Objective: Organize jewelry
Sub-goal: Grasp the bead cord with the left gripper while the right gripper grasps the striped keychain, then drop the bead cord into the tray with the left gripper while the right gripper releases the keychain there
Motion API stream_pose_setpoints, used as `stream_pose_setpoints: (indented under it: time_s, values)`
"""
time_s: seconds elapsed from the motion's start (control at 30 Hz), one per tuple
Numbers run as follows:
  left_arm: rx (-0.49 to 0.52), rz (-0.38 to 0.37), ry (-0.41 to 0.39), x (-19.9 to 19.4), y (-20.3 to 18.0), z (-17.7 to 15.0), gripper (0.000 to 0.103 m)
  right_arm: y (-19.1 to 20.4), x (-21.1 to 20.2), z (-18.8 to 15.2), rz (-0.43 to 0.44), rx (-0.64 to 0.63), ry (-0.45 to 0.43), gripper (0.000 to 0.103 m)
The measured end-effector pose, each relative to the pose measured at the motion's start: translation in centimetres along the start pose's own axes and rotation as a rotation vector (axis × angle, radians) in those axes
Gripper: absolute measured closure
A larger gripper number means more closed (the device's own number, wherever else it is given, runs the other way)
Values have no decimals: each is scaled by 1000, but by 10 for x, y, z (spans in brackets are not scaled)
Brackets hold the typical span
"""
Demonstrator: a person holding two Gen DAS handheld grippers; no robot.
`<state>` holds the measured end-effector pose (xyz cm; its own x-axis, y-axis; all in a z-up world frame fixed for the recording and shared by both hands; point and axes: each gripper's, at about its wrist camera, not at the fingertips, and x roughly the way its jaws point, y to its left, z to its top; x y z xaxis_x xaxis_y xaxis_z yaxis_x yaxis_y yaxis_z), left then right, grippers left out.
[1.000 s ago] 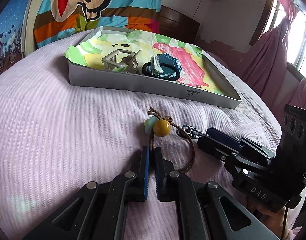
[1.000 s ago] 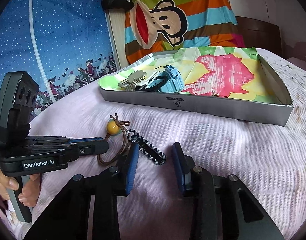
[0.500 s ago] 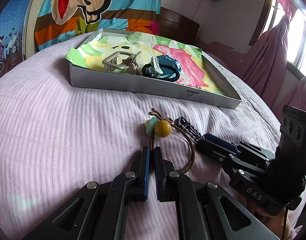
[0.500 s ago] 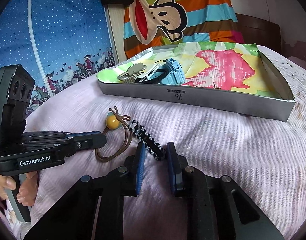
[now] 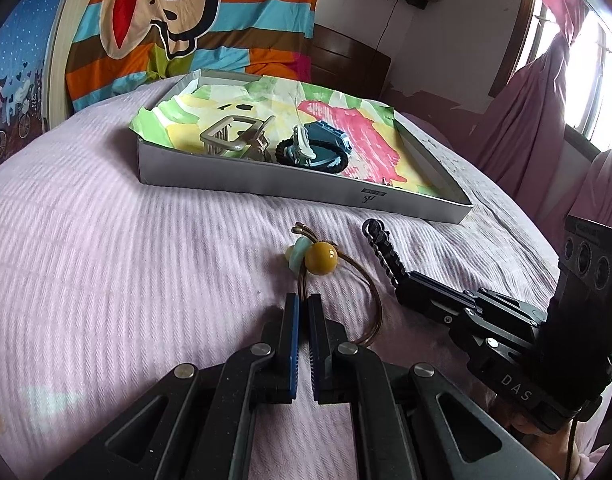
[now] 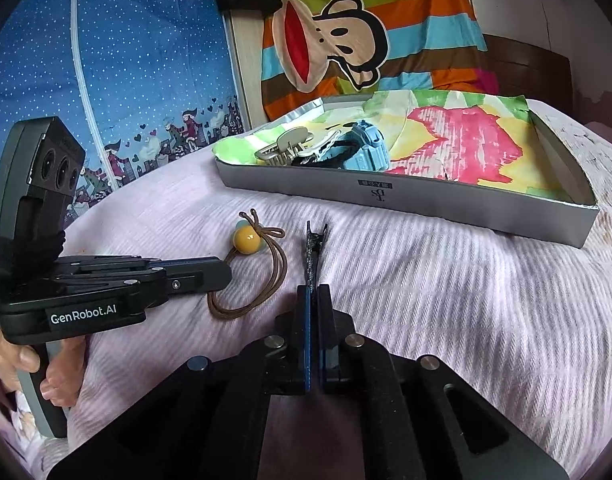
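Note:
A brown hair tie with a yellow bead (image 5: pixel 321 259) lies on the pink bedspread; it also shows in the right wrist view (image 6: pixel 245 240). My left gripper (image 5: pixel 301 304) is shut on the hair tie's cord just behind the bead. My right gripper (image 6: pixel 314 294) is shut on a black-and-white striped hair clip (image 6: pixel 313 254), holding it edge-up just above the bedspread; the clip also shows in the left wrist view (image 5: pixel 384 250). A grey tray (image 5: pixel 306 190) lined with coloured paper holds a beige claw clip (image 5: pixel 233 138) and a blue watch (image 5: pixel 320 150).
The tray (image 6: pixel 426 200) sits at the far side of the bed. A striped monkey blanket (image 5: pixel 177 20) hangs behind it. A pink curtain (image 5: pixel 538 112) and a window are at the right. A blue starry wall cloth (image 6: pixel 105 60) is at the left.
My right gripper has closed on the striped clip and turned it edge-up off the bedspread. The left gripper has stayed shut at the hair tie's cord.

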<state>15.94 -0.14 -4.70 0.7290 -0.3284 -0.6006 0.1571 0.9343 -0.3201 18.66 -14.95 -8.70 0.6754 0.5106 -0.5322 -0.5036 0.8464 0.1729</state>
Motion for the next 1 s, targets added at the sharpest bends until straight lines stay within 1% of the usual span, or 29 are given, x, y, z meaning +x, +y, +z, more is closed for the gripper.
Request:
stream_pose_setpoints:
  time_s: [0.27, 0.47, 0.57, 0.8, 1.0]
  values:
    - [-7, -4, -64, -15, -6, 6, 99, -6, -22, -2, 38, 38, -137, 100]
    - [-2, -12, -107, -23, -17, 15, 99, -15, -32, -3, 34, 93, -221, 100]
    - [8, -10, -127, -25, -23, 19, 99, -18, -31, -2, 40, 110, -230, 100]
    - [3, -34, -184, -33, -32, 35, 99, -22, -31, -4, 42, 133, -257, 100]
    - [20, -39, -240, -33, -40, 61, 99, -23, -31, -2, 32, 146, -282, 100]
